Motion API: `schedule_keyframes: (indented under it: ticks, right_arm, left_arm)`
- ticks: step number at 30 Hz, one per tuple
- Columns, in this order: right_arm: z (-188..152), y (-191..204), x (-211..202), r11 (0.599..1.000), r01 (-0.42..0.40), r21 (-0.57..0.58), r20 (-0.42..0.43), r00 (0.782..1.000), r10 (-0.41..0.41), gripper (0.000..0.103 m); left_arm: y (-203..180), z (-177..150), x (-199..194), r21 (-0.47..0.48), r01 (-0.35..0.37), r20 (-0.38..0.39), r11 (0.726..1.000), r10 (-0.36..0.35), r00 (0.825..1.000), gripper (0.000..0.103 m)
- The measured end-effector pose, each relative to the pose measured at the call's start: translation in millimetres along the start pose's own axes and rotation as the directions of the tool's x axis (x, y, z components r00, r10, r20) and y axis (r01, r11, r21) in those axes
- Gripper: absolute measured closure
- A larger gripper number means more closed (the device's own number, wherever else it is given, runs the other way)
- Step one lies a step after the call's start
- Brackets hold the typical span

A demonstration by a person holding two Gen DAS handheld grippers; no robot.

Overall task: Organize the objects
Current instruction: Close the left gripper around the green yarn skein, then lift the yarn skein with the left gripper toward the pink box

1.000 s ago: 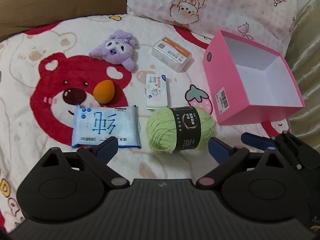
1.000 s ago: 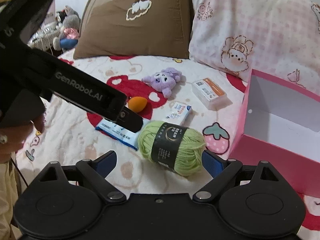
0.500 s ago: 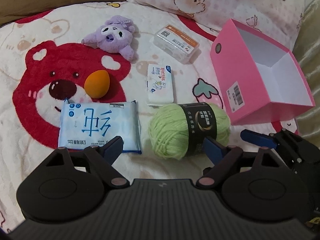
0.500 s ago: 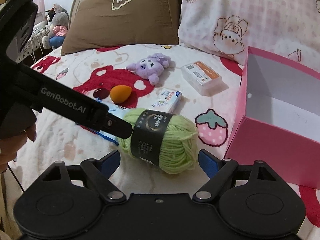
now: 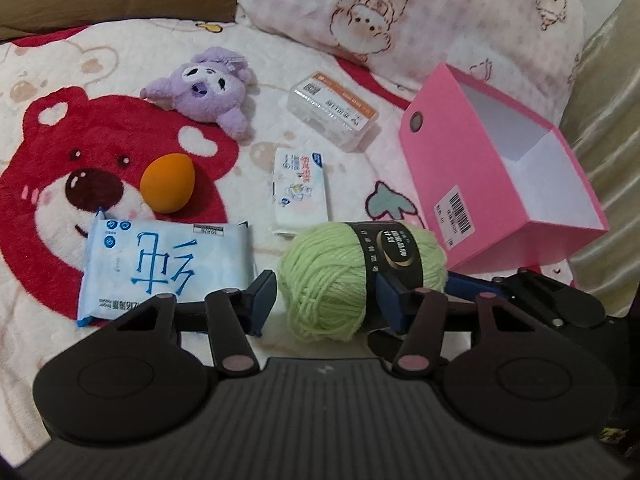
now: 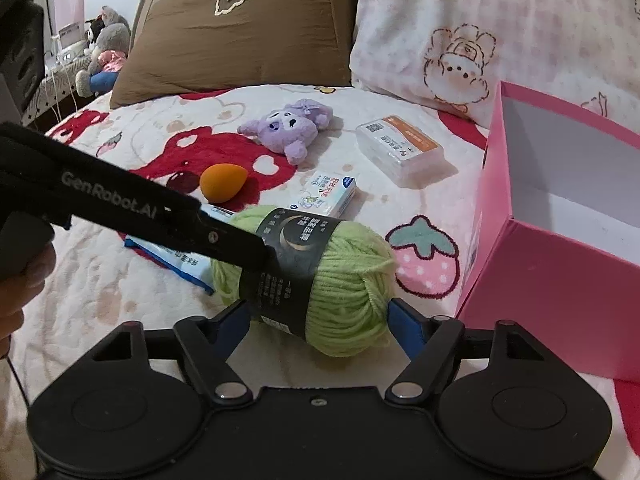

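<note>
A light green yarn ball [image 5: 332, 280] with a black band lies on the bear-print blanket, just left of an open pink box [image 5: 460, 184]. My left gripper [image 5: 326, 300] straddles its left half. Its jaws are closing, the right fingertip [image 5: 390, 300] is on the band, and the left pad sits just beside the wool. In the right wrist view my right gripper [image 6: 320, 322] brackets the same yarn ball [image 6: 344, 280] end to end. Its jaws are closing too, and the pads are at the wool's edges. The left gripper's finger [image 6: 224, 236] reaches in from the left onto the band.
On the blanket lie a blue wipes pack [image 5: 164, 264], an orange sponge egg [image 5: 168, 182], a purple plush [image 5: 208, 92], a small tissue pack [image 5: 300, 184] and a clear orange-labelled case [image 5: 332, 110]. Pillows [image 6: 248, 24] line the far side. A person's hand [image 6: 24, 280] shows at left.
Both grippers came down onto the yarn and their jaws narrowed, the left much more. The left finger now rests on the yarn's band, where before it hung above the ball.
</note>
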State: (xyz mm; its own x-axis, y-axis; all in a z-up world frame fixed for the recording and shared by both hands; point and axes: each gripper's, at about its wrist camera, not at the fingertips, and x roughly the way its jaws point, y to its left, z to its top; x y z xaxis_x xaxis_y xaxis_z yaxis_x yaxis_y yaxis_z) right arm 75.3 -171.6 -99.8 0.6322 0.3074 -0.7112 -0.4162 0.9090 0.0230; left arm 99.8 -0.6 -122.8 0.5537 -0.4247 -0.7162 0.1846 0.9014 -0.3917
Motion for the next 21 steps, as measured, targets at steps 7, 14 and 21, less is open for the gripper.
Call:
schedule_keyframes:
  ticks: [7, 14, 21]
  right_arm:
    - [-3, -1, 10, 1.000, 0.029, -0.003, -0.009, 1.000, -0.029, 0.023]
    - [-8, 2, 14, 0.999, 0.032, -0.025, 0.003, 0.999, -0.032, 0.019]
    - [-5, 1, 16, 1.000, 0.010, 0.001, 0.039, 0.999, -0.010, 0.023]
  left_arm:
    - [2, -2, 3, -0.037, 0.037, 0.010, 0.999, -0.037, 0.999, 0.053]
    - [-1, -4, 5, -0.014, 0.037, 0.022, 0.999, -0.036, 0.999, 0.053]
    - [13, -4, 10, -0.055, 0.099, 0.031, 0.994, -0.097, 0.995, 0.053]
